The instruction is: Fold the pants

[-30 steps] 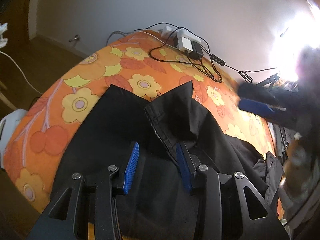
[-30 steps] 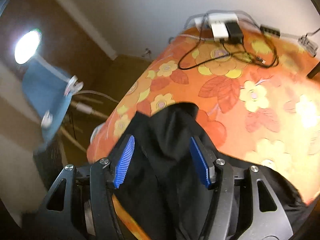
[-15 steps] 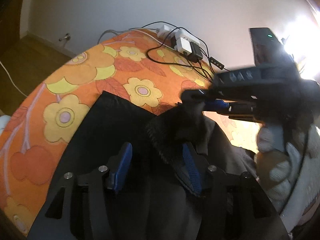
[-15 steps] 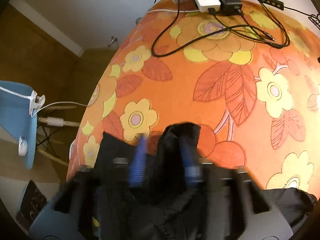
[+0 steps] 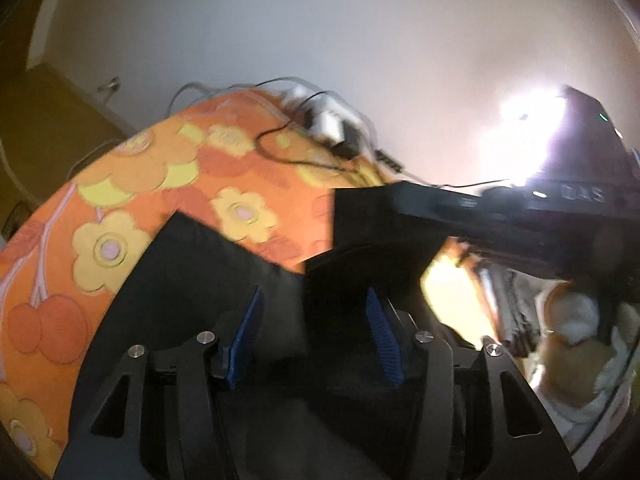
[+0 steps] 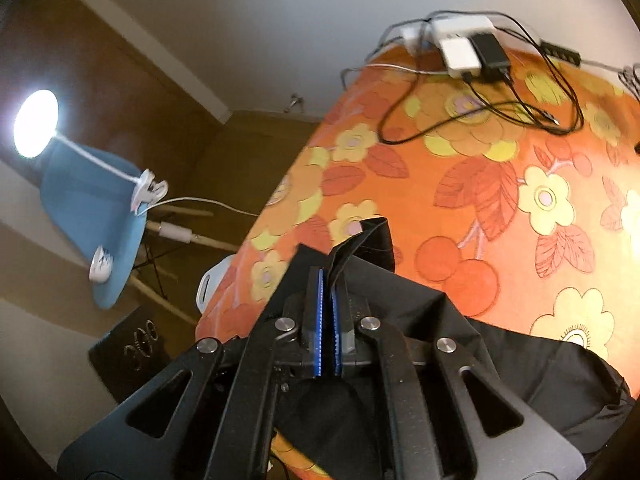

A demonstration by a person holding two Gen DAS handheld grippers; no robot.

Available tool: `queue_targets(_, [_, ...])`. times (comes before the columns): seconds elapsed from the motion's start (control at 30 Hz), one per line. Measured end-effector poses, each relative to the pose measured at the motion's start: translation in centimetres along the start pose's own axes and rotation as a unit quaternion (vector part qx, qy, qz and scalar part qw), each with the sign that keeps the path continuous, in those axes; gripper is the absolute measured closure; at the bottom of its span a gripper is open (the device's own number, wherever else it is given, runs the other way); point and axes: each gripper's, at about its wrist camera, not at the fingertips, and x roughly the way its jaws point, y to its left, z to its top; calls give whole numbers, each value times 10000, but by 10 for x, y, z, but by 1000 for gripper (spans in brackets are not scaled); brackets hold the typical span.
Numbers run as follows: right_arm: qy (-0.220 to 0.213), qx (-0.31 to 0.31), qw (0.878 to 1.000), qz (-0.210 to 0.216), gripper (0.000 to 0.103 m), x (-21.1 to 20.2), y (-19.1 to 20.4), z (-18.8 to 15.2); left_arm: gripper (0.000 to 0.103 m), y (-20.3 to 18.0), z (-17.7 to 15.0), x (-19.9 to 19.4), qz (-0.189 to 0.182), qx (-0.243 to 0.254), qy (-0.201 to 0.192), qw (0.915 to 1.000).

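Note:
Black pants (image 5: pixel 192 280) lie on an orange flowered tablecloth (image 5: pixel 132 184). My left gripper (image 5: pixel 312 312) is open, its blue pads on either side of the dark cloth near the front. My right gripper (image 6: pixel 327 280) is shut on a raised edge of the pants (image 6: pixel 400 300), lifting a flap off the cloth. In the left wrist view the right gripper shows as a blurred black bar (image 5: pixel 480 208) holding the lifted flap at the right.
A power strip with chargers and tangled cables (image 6: pixel 472 52) sits at the table's far edge. A blue chair (image 6: pixel 92 216) with a clip lamp (image 6: pixel 36 124) stands left of the table. A bright lamp (image 5: pixel 520 136) glares at the right.
My right gripper has closed on the pants' edge and lifted it. The left gripper stays open over the pants, and its view has tilted up.

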Motion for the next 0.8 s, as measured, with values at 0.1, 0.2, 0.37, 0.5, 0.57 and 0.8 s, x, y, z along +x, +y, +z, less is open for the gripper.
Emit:
queue_targets(0.1, [30,-207,9997,94,99,-3,24,-4,54,-11,-1,-20,38,223,-193,9996])
queue_targets(0.2, [23,-449,9989,142,99,-3,50,-7,88,-9,-1,-38,65,133,-269,9995])
queue_targets(0.37, [214,-579,9976,304,99,22,82,-19,94,14,-11,-67,271,-117,-248,9993])
queue_targets(0.5, [505,-535,9962,459,98,54,92,-34,96,45,-25,-78,611,-406,-142,9972])
queue_targets(0.57, [708,-657,9945,393,98,71,93,-43,96,63,-32,-73,862,-628,14,9943])
queue_targets(0.8, [278,-490,9980,279,52,25,56,-42,96,84,-41,-68,1266,-872,213,9879])
